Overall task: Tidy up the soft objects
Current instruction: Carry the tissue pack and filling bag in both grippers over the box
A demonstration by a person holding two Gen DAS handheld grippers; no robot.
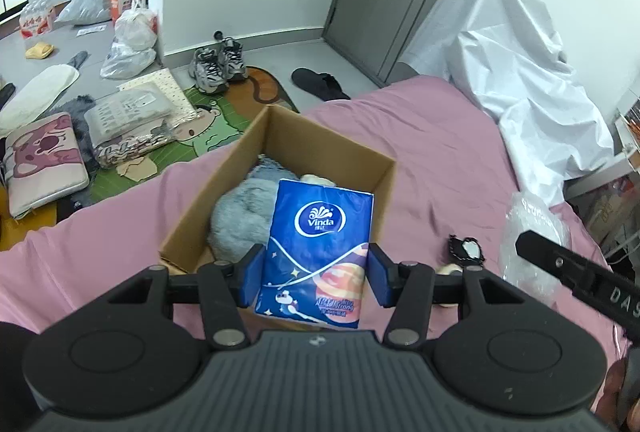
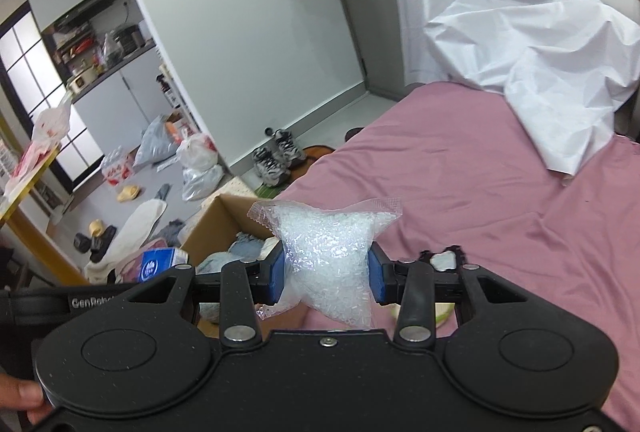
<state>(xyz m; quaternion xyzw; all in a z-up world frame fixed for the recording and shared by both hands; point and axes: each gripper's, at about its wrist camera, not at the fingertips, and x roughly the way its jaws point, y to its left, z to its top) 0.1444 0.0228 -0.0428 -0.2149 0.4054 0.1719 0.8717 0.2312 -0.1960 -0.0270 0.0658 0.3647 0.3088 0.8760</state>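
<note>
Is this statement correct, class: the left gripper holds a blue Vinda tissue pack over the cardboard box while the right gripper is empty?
Not quite. The right gripper is not empty: the right wrist view shows it clamped on a clear bag of white pellets. The rest stands.

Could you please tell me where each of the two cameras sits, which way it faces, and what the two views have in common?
Left wrist: on the left gripper, looking down along its jaws, shut on a blue tissue pack above the cardboard box; the right gripper's arm crosses at the right.
Right wrist: on the right gripper, facing across the pink bed, jaws shut on a clear bag of beads; a thumb shows at lower left.
Shared: box, bed, white sheet, sneakers.
</note>
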